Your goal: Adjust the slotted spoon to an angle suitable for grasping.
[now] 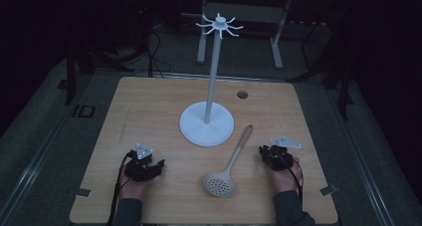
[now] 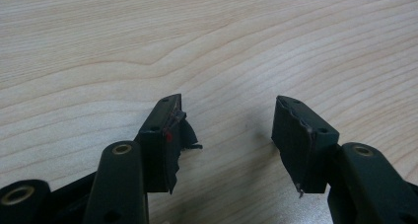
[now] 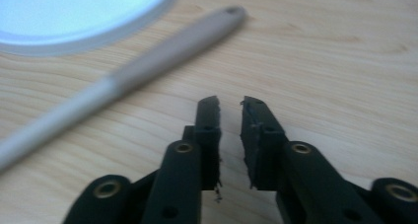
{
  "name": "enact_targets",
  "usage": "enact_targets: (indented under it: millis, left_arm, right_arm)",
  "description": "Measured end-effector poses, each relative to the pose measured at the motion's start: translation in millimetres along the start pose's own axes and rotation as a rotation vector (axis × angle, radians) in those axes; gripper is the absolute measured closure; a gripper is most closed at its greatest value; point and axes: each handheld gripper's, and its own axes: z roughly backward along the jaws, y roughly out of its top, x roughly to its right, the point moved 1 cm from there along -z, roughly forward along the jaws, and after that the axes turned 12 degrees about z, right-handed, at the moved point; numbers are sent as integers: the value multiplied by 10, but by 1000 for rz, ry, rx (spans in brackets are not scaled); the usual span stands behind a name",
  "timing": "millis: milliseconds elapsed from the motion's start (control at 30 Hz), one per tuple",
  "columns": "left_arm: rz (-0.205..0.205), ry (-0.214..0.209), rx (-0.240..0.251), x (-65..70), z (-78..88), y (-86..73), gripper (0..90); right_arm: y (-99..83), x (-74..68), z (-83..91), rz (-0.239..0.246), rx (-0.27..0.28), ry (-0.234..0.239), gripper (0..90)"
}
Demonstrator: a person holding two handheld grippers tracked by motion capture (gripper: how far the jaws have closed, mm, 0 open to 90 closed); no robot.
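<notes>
**Two empty grippers resting at the near edge of a wooden worktop**

At the left of the high view, the person's left hand (image 1: pixel 133 186) holds the left gripper (image 1: pixel 158 165) low over the pale wooden worktop (image 1: pixel 149 106), near its front edge, with a grey three-cornered plate on top and a cable trailing back along the sleeve. In the left gripper view the left gripper (image 2: pixel 226 135) has its jaws spread wide apart with bare wood grain between them; it holds nothing, and the pad on one jaw looks torn and ragged.

Toward the middle stands a white hook stand (image 1: pixel 214 76): a round flat base on the worktop, a tall upright pole, and a ring of small curved hooks at the top. Just right of the base lies a slotted spoon (image 1: pixel 230 166), flat on the wood, perforated head toward the person and handle angling away toward the base. A small dark hole (image 1: pixel 242 94) sits in the worktop behind it.

At the right, the right hand (image 1: pixel 284 177) holds the right gripper (image 1: pixel 262 151) just beside the spoon's handle, not touching it. In the right gripper view the right gripper (image 3: pixel 230 135) shows only a narrow gap between its jaws, nothing in it, with the blurred handle (image 3: pixel 148 66) and the base's rim (image 3: pixel 98 36) beyond.
</notes>
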Motion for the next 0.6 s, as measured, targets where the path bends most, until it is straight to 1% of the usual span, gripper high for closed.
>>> enact_targets:
  millis: [67,100,133,167,233,300,367,433,500,600]
  left_arm:
    - [-11,7,-3,7,-1,0,457]
    - [-13,7,-4,10,0,-2,457]
    - [-12,8,-6,13,3,-2,457]
    - [-10,9,-6,16,4,-3,458]
    - [-10,8,-5,19,5,-3,460]
    - [-8,8,-4,19,3,0,459]
    - [-8,9,-4,18,5,0,459]
    - [-6,10,0,19,11,1,459]
    - [-5,12,1,19,17,1,459]
    - [-4,12,5,20,19,2,459]
  right_arm:
    - [46,-67,37,28,18,16,817]
    - [69,-98,56,38,20,19,821]
    - [95,-119,72,41,22,34,827]
    - [122,-142,94,43,37,54,827]
    - [175,-194,131,57,77,110,819]
    - [225,-254,148,85,76,115,813]
    - [264,-316,157,102,81,128,818]
    - [299,-378,152,127,82,138,840]
    - [327,-430,144,144,89,151,896]
    - [358,-500,129,163,97,170,900]
